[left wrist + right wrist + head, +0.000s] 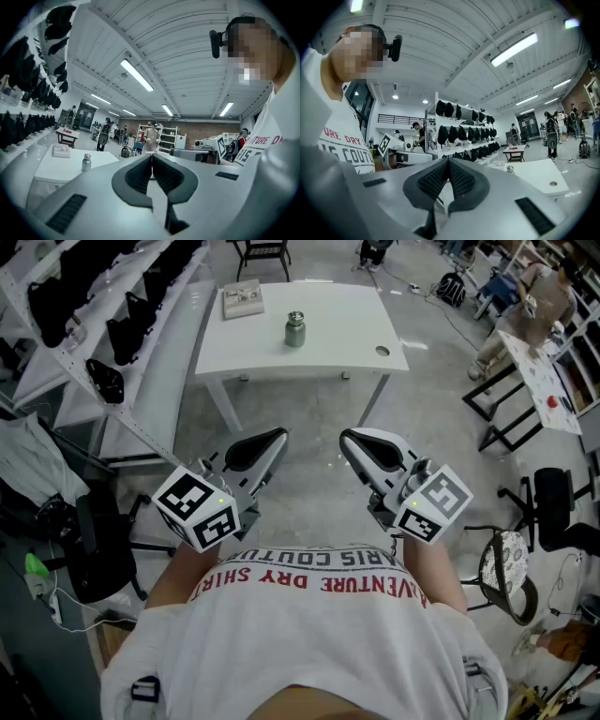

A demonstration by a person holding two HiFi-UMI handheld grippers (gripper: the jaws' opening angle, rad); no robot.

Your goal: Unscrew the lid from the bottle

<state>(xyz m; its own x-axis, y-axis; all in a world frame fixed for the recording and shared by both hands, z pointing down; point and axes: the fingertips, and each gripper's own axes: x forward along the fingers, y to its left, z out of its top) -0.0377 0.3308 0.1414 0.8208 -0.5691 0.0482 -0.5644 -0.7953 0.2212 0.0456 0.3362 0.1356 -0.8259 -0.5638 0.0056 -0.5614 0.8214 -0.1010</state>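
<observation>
The left tool (270, 440) is closed. Its own view shows the two dark ribbed pads (140, 174) pressed together with nothing between them. The right tool (352, 440) is closed and empty in the same way, its pads (461, 178) meeting along a thin seam. In the head view both tools are held side by side at about waist height, near the person's white shirt (309, 643) with red print. Each points toward the far side of the scene. The left tool's marker cube (199, 506) and the right tool's marker cube (433, 502) sit at their near ends, close to the body. Grey floor (309, 465) lies below the tips.

Well beyond the tools stands a white surface (337, 362). The bottle (295, 330), small and metallic, stands upright on it a little left of the middle, with the lid (296, 317) on top. It is well apart from both tools. The left tool's view shows it as a small silver shape (86, 162) to the left of the jaws. The right tool's view shows it only as a tiny thing (510, 168) on the surface's near edge, to the right.

A flat booklet or box (243, 299) lies at the surface's far left corner. A round hole (382, 351) is at its near right corner. A white shelving rack (89, 352) holding dark items runs along the left side. A black chair (555, 507) stands on the right.
</observation>
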